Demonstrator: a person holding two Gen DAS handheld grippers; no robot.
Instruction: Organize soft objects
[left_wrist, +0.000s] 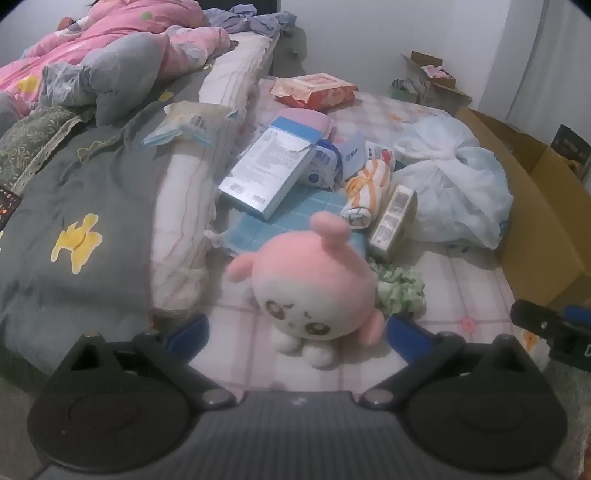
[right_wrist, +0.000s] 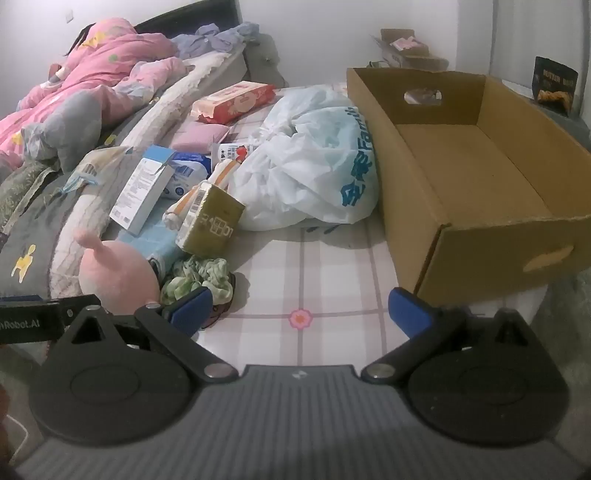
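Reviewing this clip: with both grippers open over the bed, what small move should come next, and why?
Probably ease the left hand-held gripper forward and close on the pink plush toy. Its jaws are open with the toy lying right between them, untouched, and the cardboard box to the right looks empty and ready to receive soft items.

I see checked bed sheet (right_wrist: 325, 266): cardboard box (right_wrist: 480, 206) at 2 o'clock, plastic bag (right_wrist: 306, 173) 12, pink plush (right_wrist: 114, 273) 9.

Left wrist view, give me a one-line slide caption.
Open left gripper faces a round pink plush toy lying on the pink checked bedsheet, cluttered packages behind it.
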